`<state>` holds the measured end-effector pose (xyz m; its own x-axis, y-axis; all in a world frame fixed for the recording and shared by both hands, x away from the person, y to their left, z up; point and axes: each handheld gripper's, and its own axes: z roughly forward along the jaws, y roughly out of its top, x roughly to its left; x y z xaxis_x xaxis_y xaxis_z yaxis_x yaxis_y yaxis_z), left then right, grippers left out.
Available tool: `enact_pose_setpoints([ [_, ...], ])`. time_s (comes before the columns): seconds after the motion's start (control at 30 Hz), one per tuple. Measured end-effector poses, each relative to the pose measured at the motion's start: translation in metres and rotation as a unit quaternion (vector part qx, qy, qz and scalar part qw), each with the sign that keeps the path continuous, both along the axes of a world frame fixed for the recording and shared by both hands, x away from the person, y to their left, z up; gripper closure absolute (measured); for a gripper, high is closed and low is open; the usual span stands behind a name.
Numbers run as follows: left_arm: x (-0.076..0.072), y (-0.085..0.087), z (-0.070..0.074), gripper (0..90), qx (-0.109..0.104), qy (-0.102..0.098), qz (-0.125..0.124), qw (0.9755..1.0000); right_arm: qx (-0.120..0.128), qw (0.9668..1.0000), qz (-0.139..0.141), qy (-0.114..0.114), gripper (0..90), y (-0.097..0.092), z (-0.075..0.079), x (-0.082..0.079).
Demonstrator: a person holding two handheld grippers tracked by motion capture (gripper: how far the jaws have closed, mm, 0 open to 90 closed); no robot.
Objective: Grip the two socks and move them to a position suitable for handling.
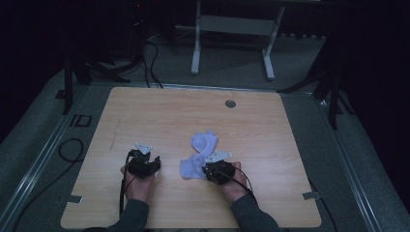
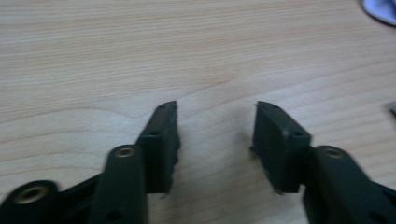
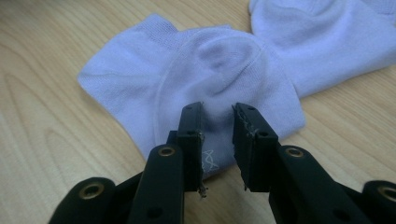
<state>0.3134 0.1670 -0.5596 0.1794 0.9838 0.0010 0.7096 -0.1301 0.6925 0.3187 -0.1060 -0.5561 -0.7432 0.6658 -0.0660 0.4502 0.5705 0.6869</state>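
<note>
Two light lilac socks lie on the wooden table [image 1: 159, 111], just right of its middle: the near sock [image 1: 192, 166] and the far sock [image 1: 204, 141], touching at one end. My right gripper [image 1: 208, 166] sits at the near sock's right edge. In the right gripper view its jaws [image 3: 217, 116] stand narrowly apart above the near sock [image 3: 187, 70], whose fabric shows flat through the gap; the far sock [image 3: 327, 37] lies beyond. My left gripper [image 1: 143, 154] rests left of the socks, open over bare wood [image 2: 215, 116]. A sock corner [image 2: 380, 9] shows at the top right.
A round cable grommet [image 1: 230, 103] sits near the table's far edge. Beyond the table stands a white desk frame [image 1: 232, 29] on grey carpet. Black cables [image 1: 72, 150] lie on the floor at the left. Metal rails run along both sides of the table.
</note>
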Motion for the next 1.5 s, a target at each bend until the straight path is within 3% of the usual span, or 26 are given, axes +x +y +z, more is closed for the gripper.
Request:
enact_pose_setpoints([
  [0.03, -0.001, 0.000, 0.000, 58.1, 0.000, 0.001, -0.006, 1.0000, 0.004, 1.0000, 0.003, -0.001, 72.5, -0.001, -0.001, -0.001],
  [0.2, -0.003, -0.005, 0.002, 74.9, -0.004, 0.007, -0.038, 0.9993, 0.014, 0.9999, 0.008, -0.003, 72.5, -0.003, -0.002, -0.005],
  [0.3, -0.005, -0.010, 0.002, 82.9, -0.011, 0.012, -0.065, 0.9978, 0.014, 0.9998, 0.012, -0.003, 72.5, -0.002, -0.003, -0.006],
  [0.37, -0.005, -0.010, 0.002, 85.2, -0.011, 0.012, -0.065, 0.9978, 0.014, 0.9998, 0.013, -0.003, 72.5, -0.002, -0.003, -0.006],
  [0.4, -0.007, -0.016, 0.003, 85.2, -0.038, 0.021, -0.097, 0.9943, 0.014, 0.9998, 0.013, -0.003, 72.5, -0.002, -0.003, -0.006],
  [0.43, -0.007, -0.019, 0.003, 89.2, -0.047, 0.025, -0.111, 0.9924, 0.014, 0.9998, 0.014, -0.002, 72.5, -0.002, -0.003, -0.006],
  [0.53, -0.011, -0.028, 0.006, 89.6, -0.055, 0.021, -0.146, 0.9875, 0.014, 0.9997, 0.017, -0.004, 72.5, -0.001, -0.003, -0.006],
  [0.77, -0.018, -0.047, 0.007, 89.6, -0.057, 0.005, -0.203, 0.9775, 0.014, 0.9995, 0.028, -0.004, 72.6, 0.001, -0.003, -0.007],
  [0.9, -0.020, -0.056, 0.005, 89.6, -0.053, 0.007, -0.223, 0.9733, 0.013, 0.9993, 0.035, -0.005, 72.6, 0.002, -0.003, -0.009],
  [1.0, -0.020, -0.060, 0.001, 89.6, -0.044, 0.016, -0.229, 0.9723, 0.014, 0.9992, 0.037, -0.003, 72.5, 0.002, -0.003, -0.009],
  [1.5, -0.022, -0.060, 0.000, 89.7, -0.043, 0.014, -0.224, 0.9735, -0.002, 0.9993, 0.037, 0.010, 69.6, -0.005, 0.003, -0.006],
])
